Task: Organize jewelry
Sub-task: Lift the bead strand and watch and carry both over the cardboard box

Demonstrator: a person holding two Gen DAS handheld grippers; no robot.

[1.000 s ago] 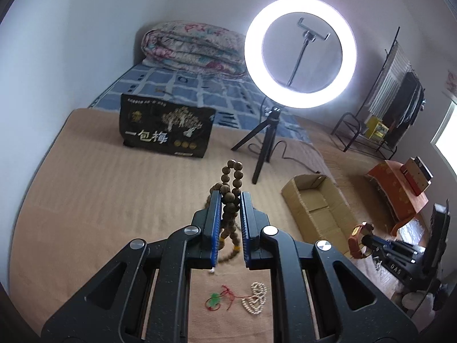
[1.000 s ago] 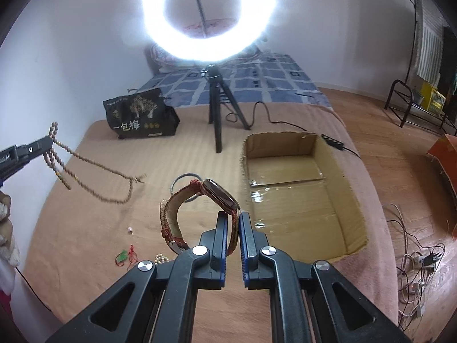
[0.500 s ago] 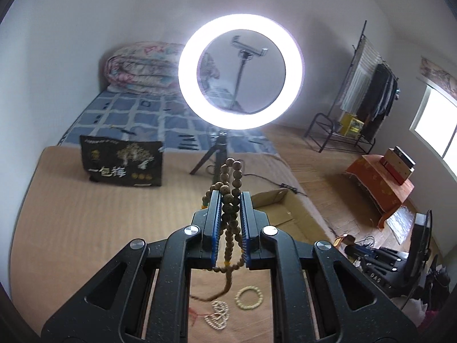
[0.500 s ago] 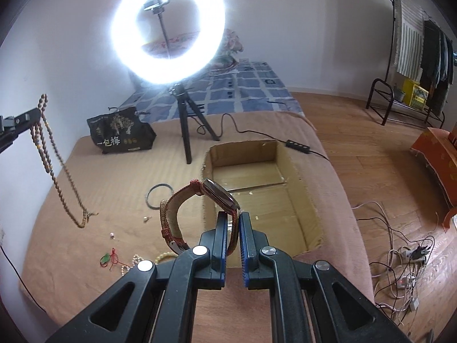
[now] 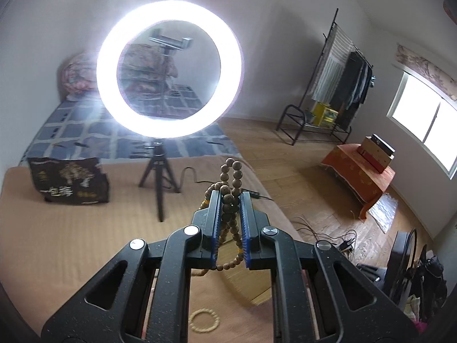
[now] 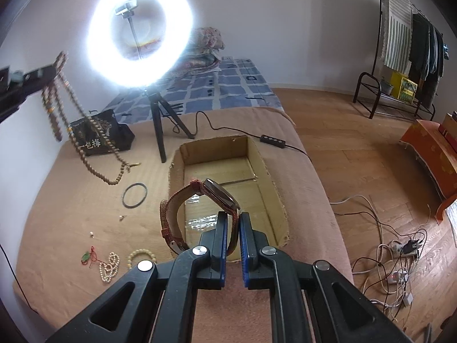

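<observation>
The left gripper (image 5: 230, 200) has its jaws pinched on a long strand of brown wooden prayer beads (image 5: 230, 214): a short loop stands up beyond the jaw tips, and the rest hangs below and behind them. From the right wrist camera the same gripper (image 6: 52, 70) shows at the far left, lifted above the bed, with the strand (image 6: 94, 148) dangling in blurred loops whose lowest part trails near the tan bed cover (image 6: 71, 223); whether it touches cannot be told. The right gripper (image 6: 232, 223) has its jaws pressed together on the strap of a brown leather-strapped wristwatch with a dark round face (image 6: 200, 208), which rises ahead and to the left of the jaw tips. Directly beyond these jaws lies an open brown cardboard box (image 6: 265, 165) on the bed. Left of the jaws, on the cover, lie a dark thin bangle (image 6: 135, 195), a cream bead bracelet (image 6: 142, 255), a white pearl strand (image 6: 109, 267) and a green pendant on red cord (image 6: 87, 256), all apart from both grippers.
</observation>
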